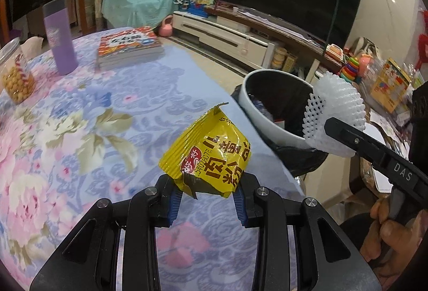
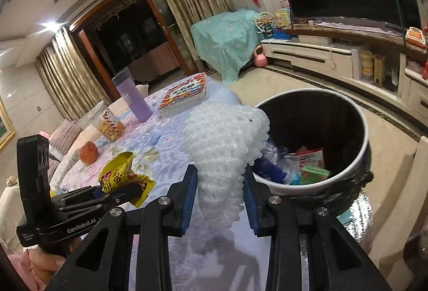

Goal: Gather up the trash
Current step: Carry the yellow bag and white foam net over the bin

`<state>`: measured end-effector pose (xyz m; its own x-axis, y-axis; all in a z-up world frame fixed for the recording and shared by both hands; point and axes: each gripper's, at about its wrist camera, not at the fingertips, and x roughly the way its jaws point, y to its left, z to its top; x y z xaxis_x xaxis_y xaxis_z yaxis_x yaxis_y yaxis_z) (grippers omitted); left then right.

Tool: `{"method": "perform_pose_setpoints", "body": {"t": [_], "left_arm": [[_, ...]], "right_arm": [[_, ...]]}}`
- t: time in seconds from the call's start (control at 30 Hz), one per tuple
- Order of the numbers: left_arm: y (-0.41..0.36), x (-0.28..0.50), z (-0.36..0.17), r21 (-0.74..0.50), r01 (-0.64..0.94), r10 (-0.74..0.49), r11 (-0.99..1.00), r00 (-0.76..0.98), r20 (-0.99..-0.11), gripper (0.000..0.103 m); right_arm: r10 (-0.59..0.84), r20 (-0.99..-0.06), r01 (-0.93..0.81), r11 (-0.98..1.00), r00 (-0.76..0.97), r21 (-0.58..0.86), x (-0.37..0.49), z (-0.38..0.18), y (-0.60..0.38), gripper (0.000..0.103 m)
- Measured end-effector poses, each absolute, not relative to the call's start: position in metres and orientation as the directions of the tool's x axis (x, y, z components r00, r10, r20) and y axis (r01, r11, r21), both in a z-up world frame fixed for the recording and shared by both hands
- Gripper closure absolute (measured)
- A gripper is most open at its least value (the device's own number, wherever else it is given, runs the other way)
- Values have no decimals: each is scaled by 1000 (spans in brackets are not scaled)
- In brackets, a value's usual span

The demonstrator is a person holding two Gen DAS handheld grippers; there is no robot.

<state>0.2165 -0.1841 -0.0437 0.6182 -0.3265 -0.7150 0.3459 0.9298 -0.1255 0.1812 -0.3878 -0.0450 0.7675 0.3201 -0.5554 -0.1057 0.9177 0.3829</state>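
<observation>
My left gripper (image 1: 207, 190) is shut on a crumpled yellow snack wrapper (image 1: 206, 157) and holds it above the floral tablecloth. The wrapper also shows in the right wrist view (image 2: 120, 176). My right gripper (image 2: 220, 184) is shut on a white foam fruit net (image 2: 227, 141), held just left of the trash bin's rim. In the left wrist view the net (image 1: 334, 114) hangs over the bin. The white trash bin (image 2: 355, 159) with a black liner stands past the table edge and holds several wrappers; it also shows in the left wrist view (image 1: 256, 109).
On the table (image 1: 80, 130) stand a purple bottle (image 1: 60, 42), a stack of books (image 1: 128, 47) and a clear jar of snacks (image 1: 16, 76). A red apple (image 2: 88, 153) lies near the table's left side. A TV unit (image 1: 240, 36) runs along the far wall.
</observation>
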Motion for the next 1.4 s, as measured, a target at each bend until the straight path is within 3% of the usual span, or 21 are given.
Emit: {"method": "perform_pose_setpoints", "body": {"t": [1.4], "left_arm": [[-304,272,-30,-49,513,-377,857,560,-738,71]], "right_arm": [[237,-651,-7,942,721,336,226,-52,-472,66]]}}
